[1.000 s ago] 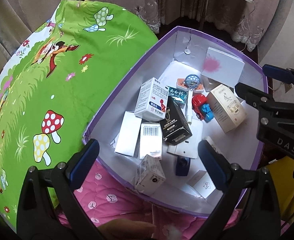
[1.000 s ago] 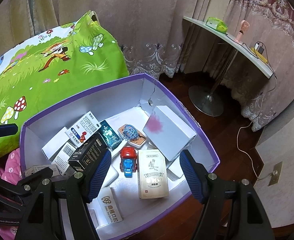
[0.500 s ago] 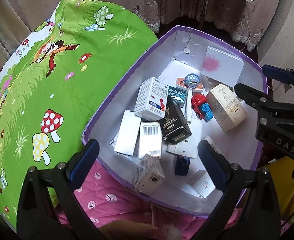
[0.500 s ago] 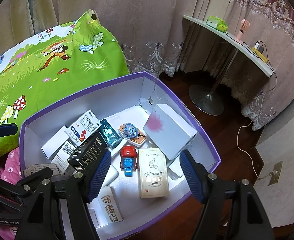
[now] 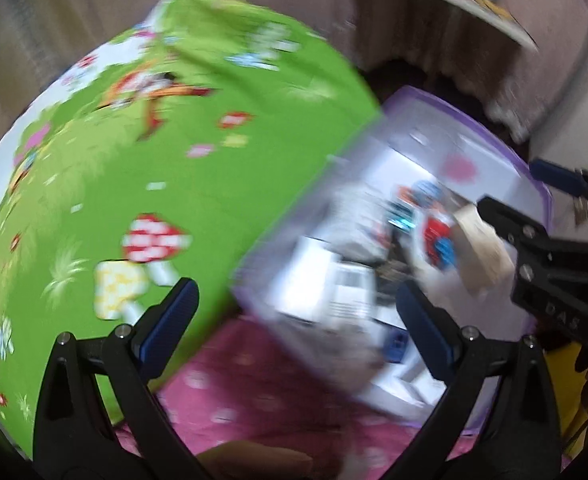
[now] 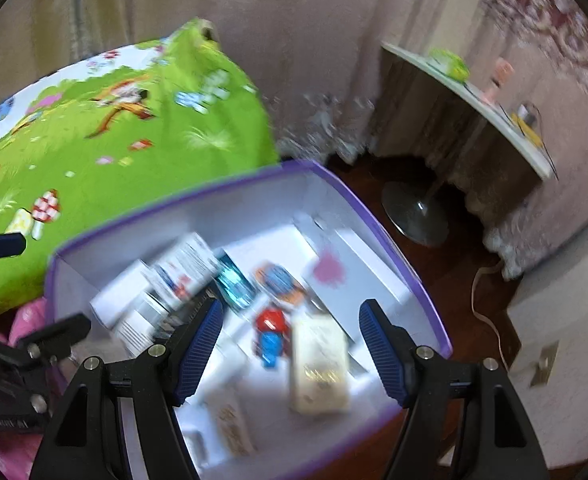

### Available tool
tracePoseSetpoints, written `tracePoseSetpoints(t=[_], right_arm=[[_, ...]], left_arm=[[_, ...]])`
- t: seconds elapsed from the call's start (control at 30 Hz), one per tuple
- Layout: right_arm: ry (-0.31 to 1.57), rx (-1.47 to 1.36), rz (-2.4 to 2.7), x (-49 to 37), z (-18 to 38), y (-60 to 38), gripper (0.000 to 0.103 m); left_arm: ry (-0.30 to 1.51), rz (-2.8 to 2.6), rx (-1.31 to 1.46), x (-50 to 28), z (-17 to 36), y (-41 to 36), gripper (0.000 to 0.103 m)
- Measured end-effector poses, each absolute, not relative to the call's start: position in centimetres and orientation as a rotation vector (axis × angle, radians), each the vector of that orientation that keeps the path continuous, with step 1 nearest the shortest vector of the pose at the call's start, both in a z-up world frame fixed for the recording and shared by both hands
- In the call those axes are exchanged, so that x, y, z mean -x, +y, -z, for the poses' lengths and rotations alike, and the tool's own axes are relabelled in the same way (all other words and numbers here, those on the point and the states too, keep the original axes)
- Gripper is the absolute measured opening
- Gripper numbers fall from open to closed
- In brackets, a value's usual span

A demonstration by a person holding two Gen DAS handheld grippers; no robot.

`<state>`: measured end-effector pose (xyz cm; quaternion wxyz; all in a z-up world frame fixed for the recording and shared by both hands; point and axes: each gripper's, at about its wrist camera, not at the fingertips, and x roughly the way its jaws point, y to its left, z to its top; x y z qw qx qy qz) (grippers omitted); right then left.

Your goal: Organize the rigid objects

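A purple-rimmed white box holds several small cartons, a red and blue toy car and a cream carton. Both views are motion-blurred. My right gripper hangs open above the box, over the toy car and the cream carton, holding nothing. My left gripper is open and empty above the box's near left rim, where it meets the green bedspread. The box fills the right half of the left wrist view, with the toy car inside. The right gripper's black frame shows at that view's right edge.
A green cartoon bedspread lies left of the box, with a pink quilt below it. Curtains, a round table base on a dark wood floor and a wall shelf stand beyond the box. A fingertip shows at the bottom.
Both views have shifted: the box has slid to the right in the left wrist view and slightly downward in the right wrist view. The images have gone blurry. Both grippers' jaws stand as wide as before.
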<state>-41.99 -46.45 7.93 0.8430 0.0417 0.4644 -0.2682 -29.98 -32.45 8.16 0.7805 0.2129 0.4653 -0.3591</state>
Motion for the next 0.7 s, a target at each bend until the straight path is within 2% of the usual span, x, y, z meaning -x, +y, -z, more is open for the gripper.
tracePoseSetpoints(t=[0.2,0.43,0.53,0.7], right_arm=[[0.923,0.024,0.283,30.5,-9.0,-38.0,0.072],[0.893,0.050,-0.003,13.6,-6.3,-25.7,0.072],[0.905,0.039,-0.045,7.5,-3.9,-21.9,0.072],[0.913,0.025,-0.005,3.7,-2.1,-19.0,0.072]], left_arm=[[0.922,0.454,-0.308,19.8,-8.4,-20.2,0.100],[0.924,0.116,-0.096,7.9,-4.8,-3.6,0.100],[0.927,0.025,-0.082,5.3,-3.4,-0.6,0.100],[0.960,-0.032,-0.066,3.2,-1.4,1.0,0.102]])
